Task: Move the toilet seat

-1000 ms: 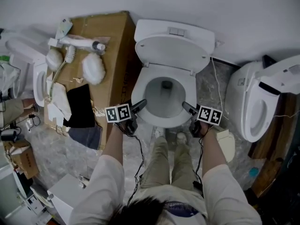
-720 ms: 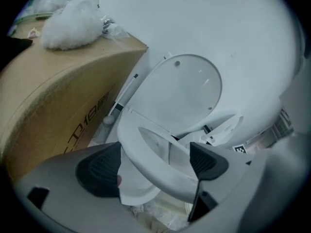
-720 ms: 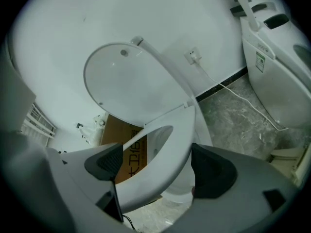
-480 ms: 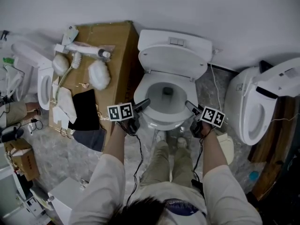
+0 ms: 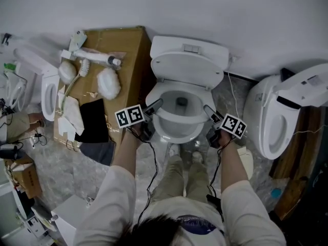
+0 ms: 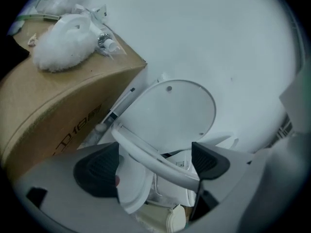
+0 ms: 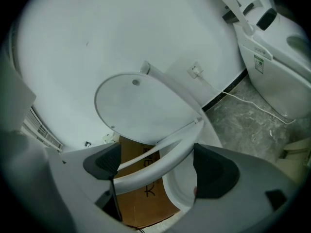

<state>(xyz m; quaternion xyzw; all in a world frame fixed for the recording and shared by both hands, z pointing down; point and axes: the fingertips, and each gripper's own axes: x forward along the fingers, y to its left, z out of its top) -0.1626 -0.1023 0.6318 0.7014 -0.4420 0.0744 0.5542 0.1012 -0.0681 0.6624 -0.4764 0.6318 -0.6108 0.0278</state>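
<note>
The white toilet [image 5: 179, 129] stands against the wall with its lid [image 5: 187, 68] upright. The seat ring [image 5: 177, 118] is tilted up off the bowl at the front. My left gripper [image 5: 154, 106] is at the ring's left side and my right gripper [image 5: 209, 111] at its right side. In the left gripper view the seat rim [image 6: 150, 154] crosses slantwise between the wide jaws of the left gripper [image 6: 155, 161]. The right gripper view shows the rim [image 7: 155, 161] crossing the right gripper [image 7: 158, 166] likewise. Both pairs of jaws have just been opening, and neither clamps the rim.
A cardboard box [image 5: 110, 60] with brushes and white fluffy pads stands left of the toilet. A second toilet [image 5: 279, 117] stands at the right and another [image 5: 43, 86] at the far left. The person's feet [image 5: 182, 152] are in front of the bowl. Cables trail on the floor.
Both grippers have risen at the sides of the bowl, and the seat ring's front has come up off the bowl and tilts towards the lid.
</note>
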